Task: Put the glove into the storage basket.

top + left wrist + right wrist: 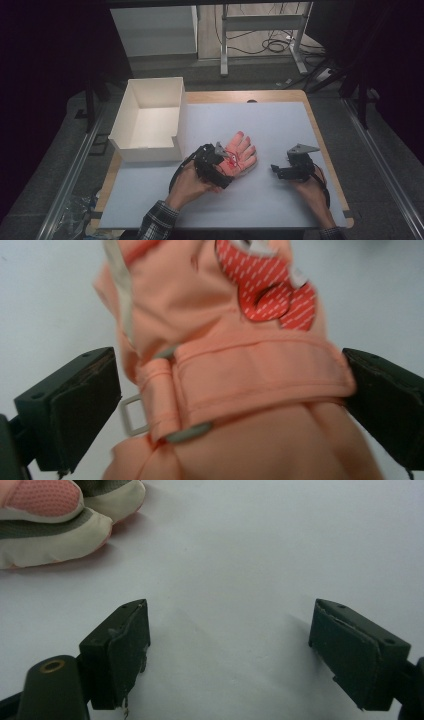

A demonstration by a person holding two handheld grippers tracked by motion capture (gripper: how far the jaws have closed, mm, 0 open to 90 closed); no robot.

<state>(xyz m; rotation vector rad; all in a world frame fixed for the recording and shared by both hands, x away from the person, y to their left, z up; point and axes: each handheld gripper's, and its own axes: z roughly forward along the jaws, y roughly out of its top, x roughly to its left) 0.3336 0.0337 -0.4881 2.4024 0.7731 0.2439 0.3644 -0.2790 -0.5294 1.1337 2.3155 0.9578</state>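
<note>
A peach-coloured glove (239, 155) lies flat near the middle of a counter (280, 125) covered by a pale sheet, its fingers pointing to the far side. The left hand-held gripper (226, 161) sits at the glove's near end, over the wrist part. In the left gripper view its two black jaws stand wide on either side of the glove's wrist strap (250, 377); the right jaw meets the strap's end, while a gap shows beside the left jaw, so whether it grips the glove cannot be told. The right hand-held gripper (276, 170) rests to the right of the glove, apart from it, with its jaws spread wide and only bare sheet between them; the glove's fingertips (55, 522) show off to its far left. An open white box (150, 117) stands at the counter's far left, just beside the glove, with nothing between them. Cables (272, 45) and a metal frame (260, 30) lie on the floor beyond the counter.
</note>
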